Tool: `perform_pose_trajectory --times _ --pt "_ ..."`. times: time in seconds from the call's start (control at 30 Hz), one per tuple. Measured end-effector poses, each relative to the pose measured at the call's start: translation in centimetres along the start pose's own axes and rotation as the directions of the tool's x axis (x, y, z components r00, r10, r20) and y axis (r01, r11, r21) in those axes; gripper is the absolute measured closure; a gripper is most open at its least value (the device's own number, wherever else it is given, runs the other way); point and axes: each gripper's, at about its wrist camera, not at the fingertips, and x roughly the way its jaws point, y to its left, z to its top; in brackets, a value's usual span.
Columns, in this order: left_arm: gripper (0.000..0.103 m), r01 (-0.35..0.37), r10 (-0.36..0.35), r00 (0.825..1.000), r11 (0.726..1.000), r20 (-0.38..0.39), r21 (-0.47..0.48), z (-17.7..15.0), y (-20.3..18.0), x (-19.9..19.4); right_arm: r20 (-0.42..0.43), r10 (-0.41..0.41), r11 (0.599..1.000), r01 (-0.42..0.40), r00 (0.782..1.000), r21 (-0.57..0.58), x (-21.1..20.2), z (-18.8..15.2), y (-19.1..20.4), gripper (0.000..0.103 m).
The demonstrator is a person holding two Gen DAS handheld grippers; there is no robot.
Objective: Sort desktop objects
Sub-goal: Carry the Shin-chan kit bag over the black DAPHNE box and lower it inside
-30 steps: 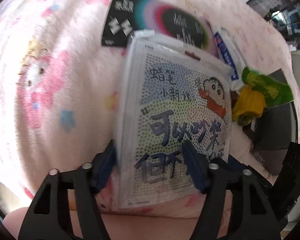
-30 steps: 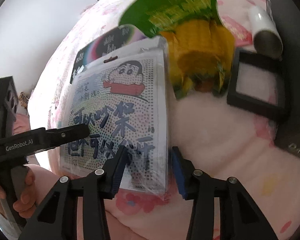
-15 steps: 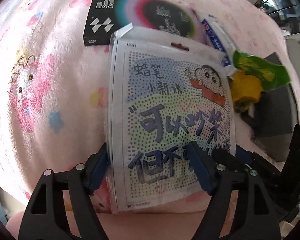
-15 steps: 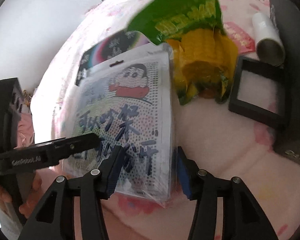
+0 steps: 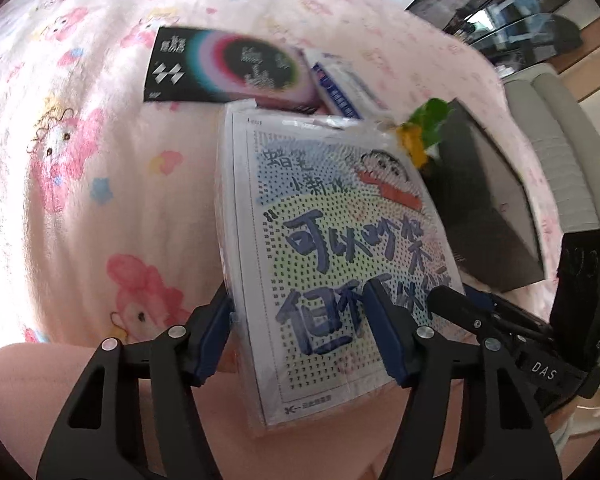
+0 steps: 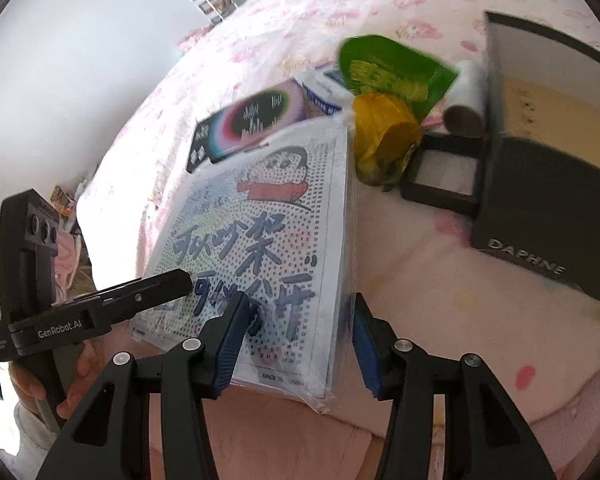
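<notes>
We see both claws on wrapped cartoon kit [image 5: 340, 248], tilted above pink blanket [image 5: 80, 160]. Left claw [image 5: 300, 332] straddles its left near edge, jaws closing. Right claw [image 6: 296, 340] clamps right near corner. Black box [image 6: 540, 184] stands just right of it.

Beneath my work lies a pink cartoon-print cloth [image 5: 100, 168]. A grey padded seat [image 5: 560, 140] and dark glass-fronted shelving [image 5: 500, 12] stand to my right, a white wall [image 6: 80, 60] to my left.
</notes>
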Motion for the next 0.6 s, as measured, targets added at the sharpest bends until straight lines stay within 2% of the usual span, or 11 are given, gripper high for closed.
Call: perform_pose_trajectory --times 0.23,0.5,0.6 --pt "0.038 0.056 -0.057 0.998 0.998 0.034 0.030 0.1 -2.5 -1.3 0.096 0.024 1.000 -0.025 0.995 0.012 -5.4 -1.0 -1.6 0.057" --pt "0.038 0.074 -0.083 0.994 0.988 0.067 0.134 1.6 -8.1 -2.6 0.194 0.038 0.998 -0.048 0.980 0.048 -10.7 -0.8 -4.7 0.057" --pt "0.038 0.085 -0.100 0.992 0.979 0.073 0.186 3.1 -10.6 -2.3 0.225 0.002 0.998 -0.016 0.974 0.061 -12.4 0.2 -5.7 0.057"
